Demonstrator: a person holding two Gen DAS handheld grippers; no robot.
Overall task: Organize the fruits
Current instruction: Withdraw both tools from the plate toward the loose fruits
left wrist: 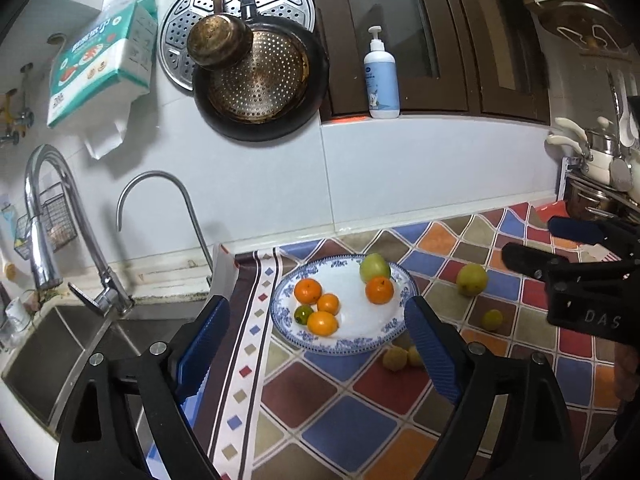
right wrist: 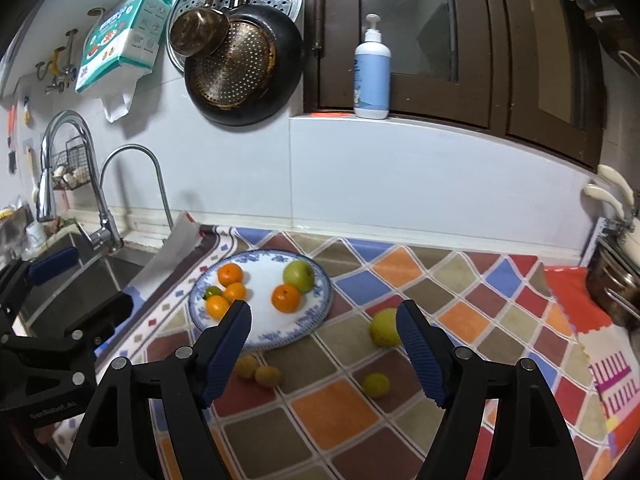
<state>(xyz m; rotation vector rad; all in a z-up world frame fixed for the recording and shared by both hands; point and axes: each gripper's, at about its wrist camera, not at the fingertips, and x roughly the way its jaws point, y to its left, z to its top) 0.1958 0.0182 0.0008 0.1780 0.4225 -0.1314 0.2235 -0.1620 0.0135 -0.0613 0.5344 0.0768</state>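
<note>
I've got both claws, left gripper (left wrist: 316, 322) & right gripper (right wrist: 324, 326), open w/ nothing held. Plate (left wrist: 376, 342) near counter's back edge holds six fruits (left wrist: 308, 291); four yellow-green ones (right wrist: 385, 327) left on cloth beside it.

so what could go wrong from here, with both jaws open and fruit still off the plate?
1. The four loose fruits are round and could roll on the patterned cloth when nudged; the two small brownish fruits touch each other and lie close to the plate, so gripping one may shove the other.
2. The plate sits near the sink; a knock from the left gripper might slide it that way.
</note>
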